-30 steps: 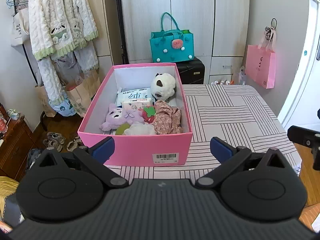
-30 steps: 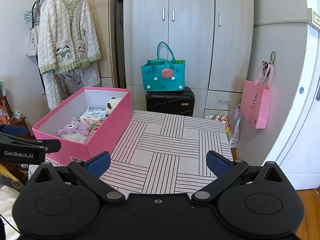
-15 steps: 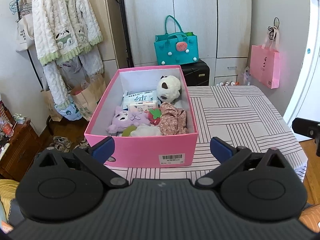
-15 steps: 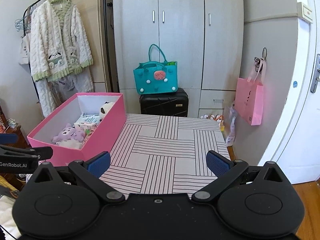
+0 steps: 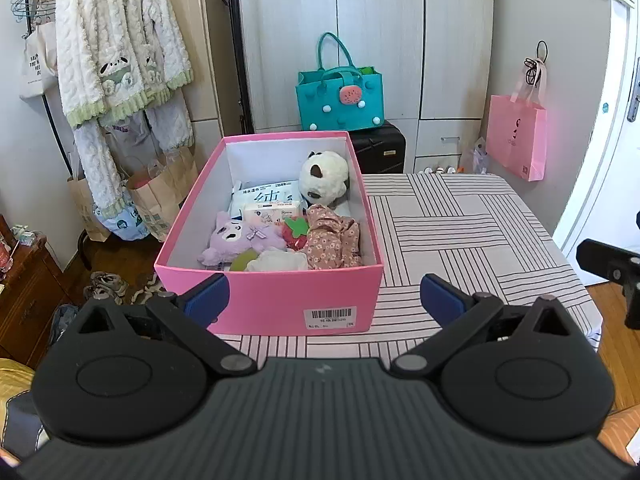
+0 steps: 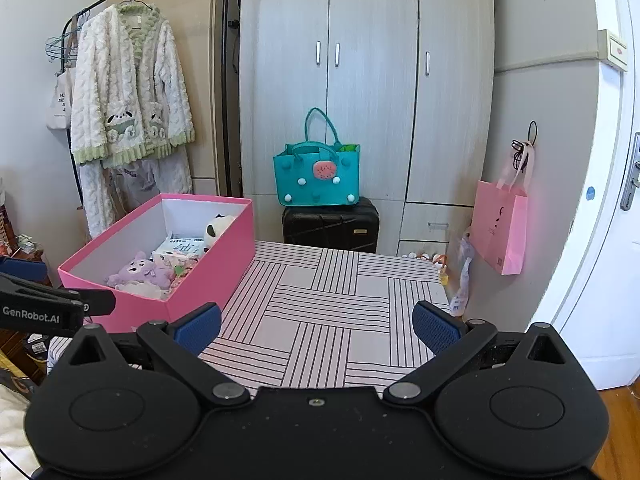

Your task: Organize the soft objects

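Note:
A pink box [image 5: 264, 300] [image 6: 208, 276] stands on the left part of the striped table [image 5: 460, 232] [image 6: 328, 312]. Inside lie a panda plush [image 5: 324, 176] [image 6: 218, 227], a purple plush [image 5: 240, 238] [image 6: 140, 274], tissue packs [image 5: 268, 200], a floral cloth [image 5: 332, 240], a strawberry toy [image 5: 294, 234] and a white soft item [image 5: 276, 262]. My left gripper [image 5: 324, 300] is open and empty, held back from the box's near wall. My right gripper [image 6: 316, 328] is open and empty over the table's near edge, right of the box.
Behind the table a teal bag [image 5: 340, 96] [image 6: 316, 176] sits on a black suitcase [image 6: 330, 226] before a wardrobe [image 6: 368, 80]. A pink bag [image 5: 516, 136] [image 6: 498, 226] hangs at right. Clothes on a rack [image 5: 116, 48] and paper bags [image 5: 160, 196] stand left.
Both grippers have drawn back and up from the table, so the box and table look smaller and lower. Nothing in the box has moved; both grippers stay open.

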The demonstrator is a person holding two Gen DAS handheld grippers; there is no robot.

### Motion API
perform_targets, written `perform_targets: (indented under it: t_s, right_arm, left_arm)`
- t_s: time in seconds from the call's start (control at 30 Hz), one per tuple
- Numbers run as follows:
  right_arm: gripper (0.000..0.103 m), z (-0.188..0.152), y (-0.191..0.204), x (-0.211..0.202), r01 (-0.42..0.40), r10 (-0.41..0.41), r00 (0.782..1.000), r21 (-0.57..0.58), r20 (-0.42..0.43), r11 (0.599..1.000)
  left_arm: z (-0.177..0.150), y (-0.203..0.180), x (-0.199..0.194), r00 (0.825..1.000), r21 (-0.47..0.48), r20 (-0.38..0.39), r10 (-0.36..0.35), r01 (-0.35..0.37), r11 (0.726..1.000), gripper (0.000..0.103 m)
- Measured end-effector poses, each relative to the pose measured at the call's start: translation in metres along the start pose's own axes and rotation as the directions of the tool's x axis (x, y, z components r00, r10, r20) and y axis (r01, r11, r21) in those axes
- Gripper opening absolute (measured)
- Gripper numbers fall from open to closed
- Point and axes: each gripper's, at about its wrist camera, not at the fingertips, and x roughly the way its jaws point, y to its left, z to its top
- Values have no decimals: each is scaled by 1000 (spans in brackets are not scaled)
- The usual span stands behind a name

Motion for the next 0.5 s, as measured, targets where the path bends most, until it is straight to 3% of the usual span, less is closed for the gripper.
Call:
perform_targets:
  t_s: [0.5]
  right_arm:
    - [103,-3,3,0,-4,4,1000,-13,9,1000]
  left_arm:
    - [-1,3,-2,999,-9,29,30,-30,1000,103]
